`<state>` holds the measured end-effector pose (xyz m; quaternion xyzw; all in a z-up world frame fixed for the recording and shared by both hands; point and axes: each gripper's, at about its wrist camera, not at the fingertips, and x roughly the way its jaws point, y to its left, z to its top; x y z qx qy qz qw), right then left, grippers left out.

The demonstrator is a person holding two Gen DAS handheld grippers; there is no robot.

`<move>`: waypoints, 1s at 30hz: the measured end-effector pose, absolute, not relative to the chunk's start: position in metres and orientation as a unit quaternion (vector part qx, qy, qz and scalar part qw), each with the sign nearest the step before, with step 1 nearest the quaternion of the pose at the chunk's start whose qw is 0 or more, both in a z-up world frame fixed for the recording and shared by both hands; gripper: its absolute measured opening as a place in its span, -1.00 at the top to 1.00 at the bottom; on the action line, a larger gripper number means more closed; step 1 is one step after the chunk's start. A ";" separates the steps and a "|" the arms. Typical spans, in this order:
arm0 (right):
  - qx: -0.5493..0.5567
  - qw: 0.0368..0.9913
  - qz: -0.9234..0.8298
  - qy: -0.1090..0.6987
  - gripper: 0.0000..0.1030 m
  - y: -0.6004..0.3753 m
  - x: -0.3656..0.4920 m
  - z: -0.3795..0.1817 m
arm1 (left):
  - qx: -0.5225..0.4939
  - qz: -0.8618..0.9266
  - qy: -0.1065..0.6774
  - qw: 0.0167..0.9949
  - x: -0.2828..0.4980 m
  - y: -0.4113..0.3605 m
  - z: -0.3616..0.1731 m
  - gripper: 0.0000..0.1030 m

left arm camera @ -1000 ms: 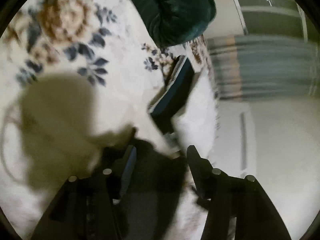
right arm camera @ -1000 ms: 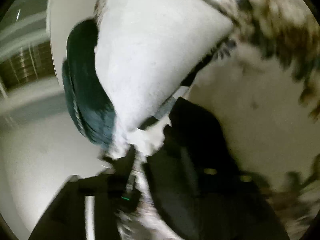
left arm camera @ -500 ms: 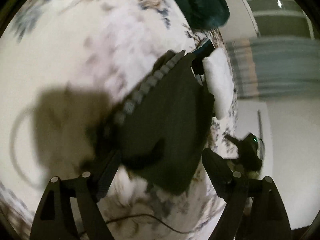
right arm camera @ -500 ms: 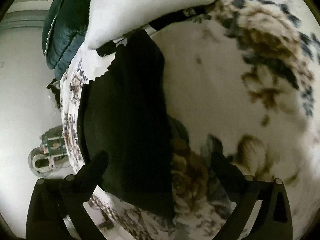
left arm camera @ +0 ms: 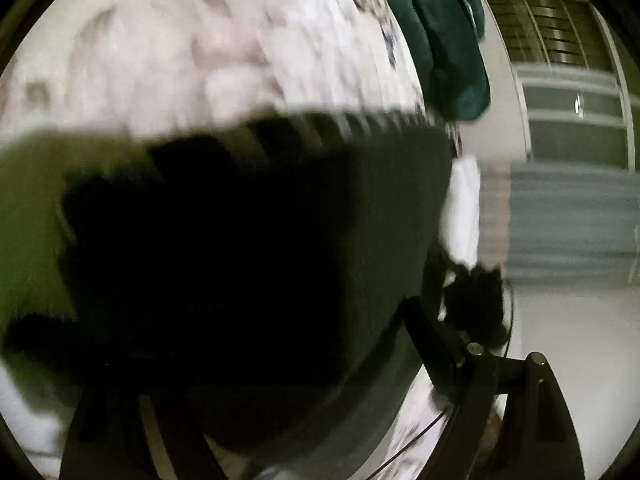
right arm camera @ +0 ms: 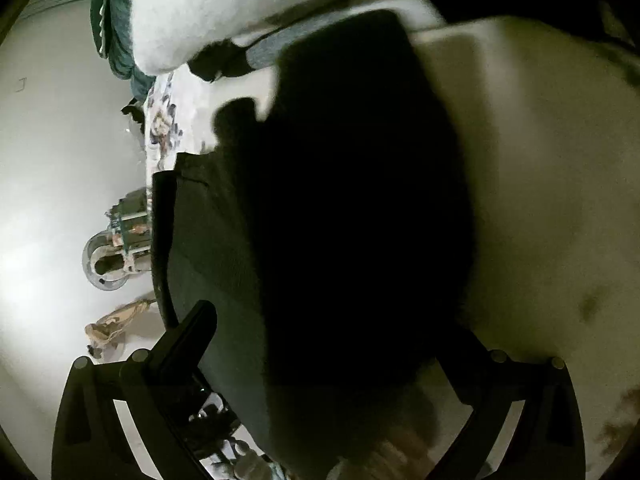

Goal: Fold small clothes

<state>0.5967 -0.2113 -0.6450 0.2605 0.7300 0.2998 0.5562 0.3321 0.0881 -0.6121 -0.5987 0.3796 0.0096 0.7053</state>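
Observation:
A dark, nearly black small garment (left arm camera: 256,256) lies on the floral bedsheet (left arm camera: 200,48) and fills the middle of both views; it also shows in the right wrist view (right arm camera: 352,208). My left gripper (left arm camera: 256,376) is open, its fingers spread over the garment's near edge; the right finger (left arm camera: 436,344) is clear, the left one is lost in shadow. My right gripper (right arm camera: 320,344) is open too, its left finger (right arm camera: 188,340) over the garment's grey side. Neither gripper holds cloth. The left view is motion-blurred.
A white pillow (right arm camera: 224,8) and a dark green velvet cushion (left arm camera: 444,32) lie at the head of the bed. The bed edge runs beside the garment, with pale floor (right arm camera: 48,184) and a small fan-like device (right arm camera: 116,240) beyond. A window and grey curtain (left arm camera: 568,208) are at right.
Both grippers have let go of the garment, opened and dropped close to it. The garment now lies flat on the sheet and fills both views.

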 end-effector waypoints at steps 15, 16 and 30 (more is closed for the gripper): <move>0.384 0.610 0.197 0.664 0.66 -0.270 0.422 -0.584 | -0.529 -0.131 0.452 0.706 0.363 0.155 -0.544 0.41; 0.387 0.609 0.189 0.666 0.66 -0.269 0.397 -0.580 | -0.515 -0.148 0.474 0.699 0.362 0.152 -0.545 0.41; 0.241 0.582 0.139 0.764 -0.03 -0.243 0.287 -0.588 | -0.475 -0.092 0.522 0.702 0.289 0.137 -0.574 -0.29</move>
